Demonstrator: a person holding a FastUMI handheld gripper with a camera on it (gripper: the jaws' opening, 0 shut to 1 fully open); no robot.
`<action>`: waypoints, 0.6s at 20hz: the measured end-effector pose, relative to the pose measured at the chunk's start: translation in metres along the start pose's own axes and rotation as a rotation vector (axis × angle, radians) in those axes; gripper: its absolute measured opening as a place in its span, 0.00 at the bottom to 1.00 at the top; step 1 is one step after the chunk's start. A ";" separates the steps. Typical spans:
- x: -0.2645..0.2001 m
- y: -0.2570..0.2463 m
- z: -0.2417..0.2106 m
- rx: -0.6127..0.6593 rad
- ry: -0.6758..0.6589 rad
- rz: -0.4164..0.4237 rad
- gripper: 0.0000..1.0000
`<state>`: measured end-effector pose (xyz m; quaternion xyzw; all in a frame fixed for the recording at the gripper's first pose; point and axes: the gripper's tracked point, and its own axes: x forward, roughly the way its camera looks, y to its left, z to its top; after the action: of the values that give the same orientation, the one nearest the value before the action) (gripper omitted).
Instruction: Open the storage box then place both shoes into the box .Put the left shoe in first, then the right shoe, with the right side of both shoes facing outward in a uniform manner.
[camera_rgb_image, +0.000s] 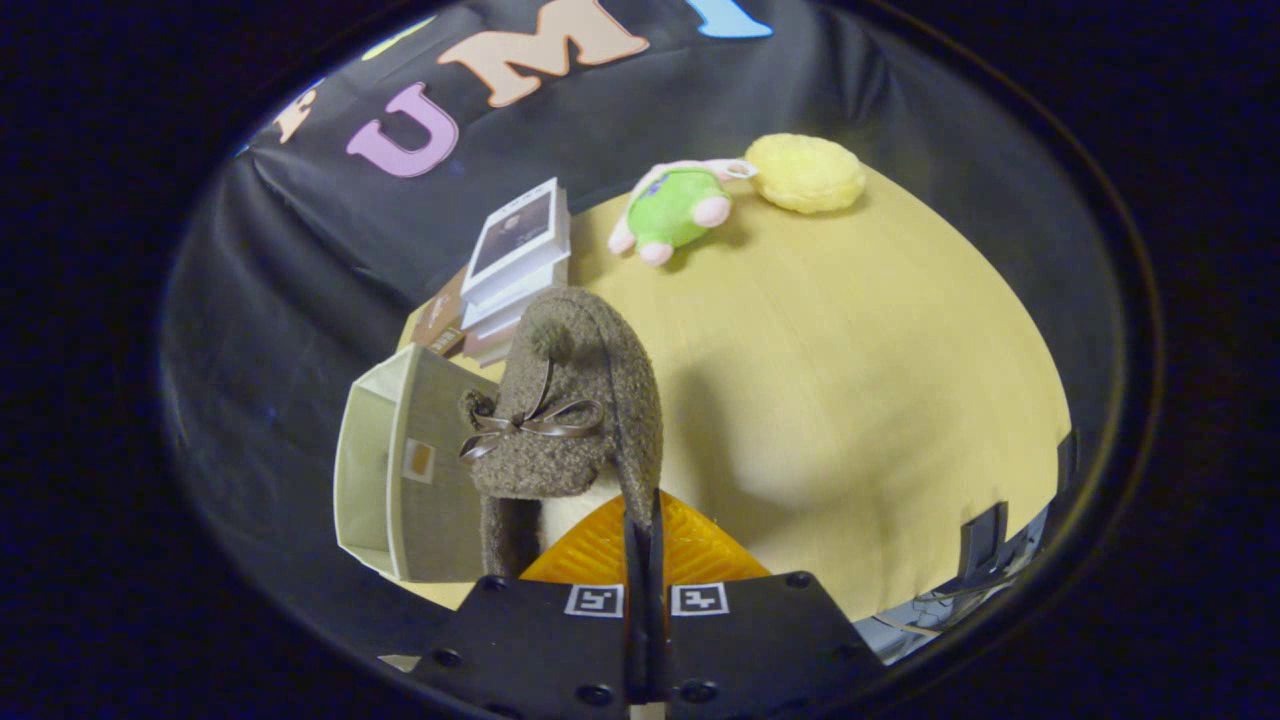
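Note:
A brown fuzzy slipper-style shoe (575, 400) with a ribbon bow and pom-poms hangs in the air just ahead of my fingers, toe pointing away toward the books. My gripper (645, 525) is shut on the shoe's collar edge at its right side, the fingers pressed together with the fabric pinched between them. The beige storage box (400, 470) stands to the left of the shoe at the table's edge, seen from above, with a side panel carrying a small label. Whether its inside holds anything I cannot tell.
A stack of books (515, 265) lies beyond the shoe near the box. A green and pink plush toy (675, 205) and a yellow round cushion (805, 172) rest at the far side of the wooden table (860, 380). Dark clamps sit at the table's right edge.

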<state>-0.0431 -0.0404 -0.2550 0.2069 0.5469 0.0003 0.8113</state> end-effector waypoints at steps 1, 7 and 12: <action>-0.004 0.015 0.005 -0.013 -0.014 0.014 0.04; -0.013 0.110 0.018 -0.060 -0.054 0.133 0.04; -0.002 0.175 0.002 -0.084 -0.032 0.185 0.04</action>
<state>-0.0025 0.1189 -0.1941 0.2225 0.5119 0.0948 0.8243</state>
